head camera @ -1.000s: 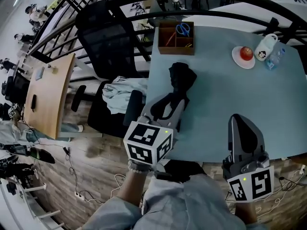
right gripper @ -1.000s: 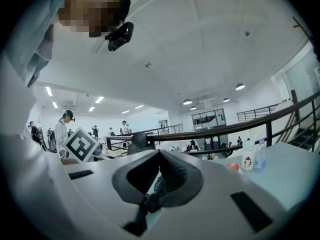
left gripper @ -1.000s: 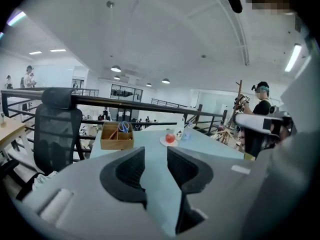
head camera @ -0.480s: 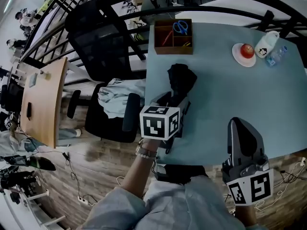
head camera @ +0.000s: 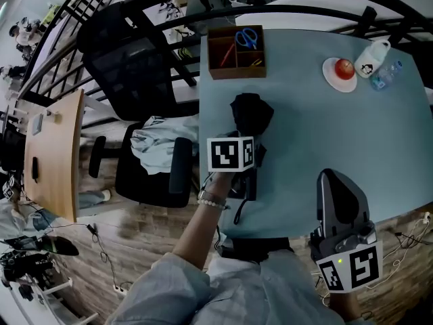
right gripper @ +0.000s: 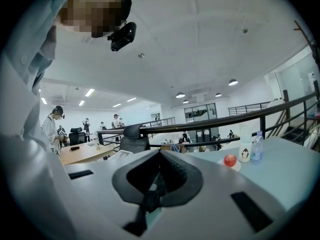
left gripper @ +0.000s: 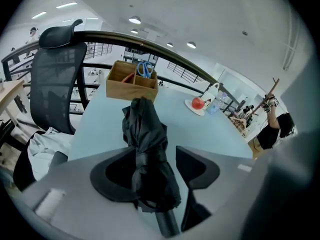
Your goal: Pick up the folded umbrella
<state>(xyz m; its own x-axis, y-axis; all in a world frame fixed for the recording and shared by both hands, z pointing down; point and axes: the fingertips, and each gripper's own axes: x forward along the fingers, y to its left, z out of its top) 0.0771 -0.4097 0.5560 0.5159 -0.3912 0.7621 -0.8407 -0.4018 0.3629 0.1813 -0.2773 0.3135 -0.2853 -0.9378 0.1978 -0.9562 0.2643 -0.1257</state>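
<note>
The folded black umbrella (head camera: 252,110) lies on the pale blue table (head camera: 325,141), its handle end toward the near edge. In the left gripper view the umbrella (left gripper: 145,139) runs straight between the jaws, with its handle (left gripper: 167,224) at the bottom. My left gripper (head camera: 249,147) is tilted down over the umbrella's near half. Its jaws stand open astride the bundle (left gripper: 157,154); the fabric rests against the left jaw and a gap shows at the right jaw. My right gripper (head camera: 333,178) hovers at the table's near right edge, shut and empty (right gripper: 159,156).
A wooden organiser box (head camera: 235,51) with blue scissors stands at the table's far side. A plate with a red apple (head camera: 340,72), a white bottle (head camera: 371,61) and a plastic bottle (head camera: 385,78) sit far right. An office chair (head camera: 135,80) with cloth (head camera: 152,144) stands left.
My left gripper has come forward and down onto the umbrella, and its jaws now straddle it. The right gripper has barely moved.
</note>
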